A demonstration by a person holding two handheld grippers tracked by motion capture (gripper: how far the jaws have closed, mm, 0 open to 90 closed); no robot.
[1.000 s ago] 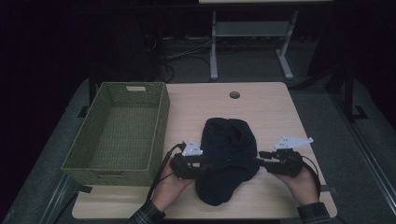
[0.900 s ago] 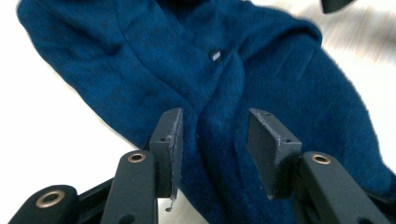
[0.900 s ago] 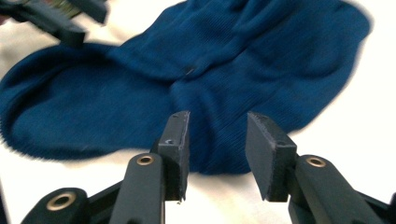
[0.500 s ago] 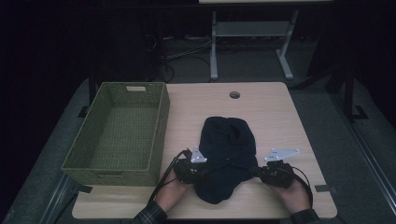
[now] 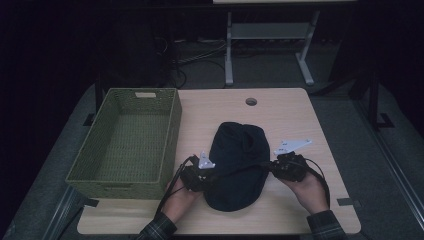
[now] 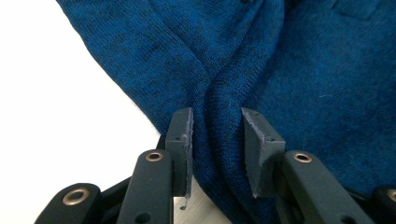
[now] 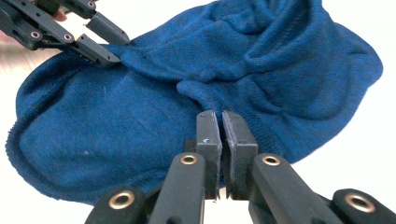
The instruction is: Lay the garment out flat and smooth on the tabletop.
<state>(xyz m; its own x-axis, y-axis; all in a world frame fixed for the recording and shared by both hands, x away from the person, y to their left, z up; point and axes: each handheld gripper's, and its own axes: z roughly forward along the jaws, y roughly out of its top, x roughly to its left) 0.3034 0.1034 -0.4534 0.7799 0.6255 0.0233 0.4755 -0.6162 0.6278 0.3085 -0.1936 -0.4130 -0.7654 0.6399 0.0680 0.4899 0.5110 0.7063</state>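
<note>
A dark blue knit cloth point(image 5: 237, 160) lies bunched on the wooden table point(image 5: 285, 110), towards its near edge. My left gripper point(image 5: 207, 177) sits at the cloth's left edge. In the left gripper view its jaws point(image 6: 215, 116) have just been closing and now pinch a raised fold of the knit point(image 6: 303, 70). My right gripper point(image 5: 272, 167) is at the cloth's right edge. Its jaws point(image 7: 219, 114) have just been closing too and stand almost together on a thin edge of the knit point(image 7: 210, 70). The left gripper point(image 7: 122, 49) also shows across the cloth in the right gripper view.
A green woven basket point(image 5: 170, 135) stands with nothing in it along the table's left side, close to my left hand. A round cable hole point(image 5: 251, 101) sits in the far middle of the tabletop. A metal stand point(image 5: 230, 55) rises beyond the table.
My right hand has moved left, in against the cloth's right edge. The left hand has stayed at the left edge. The cloth is drawn narrower between the two grippers.
</note>
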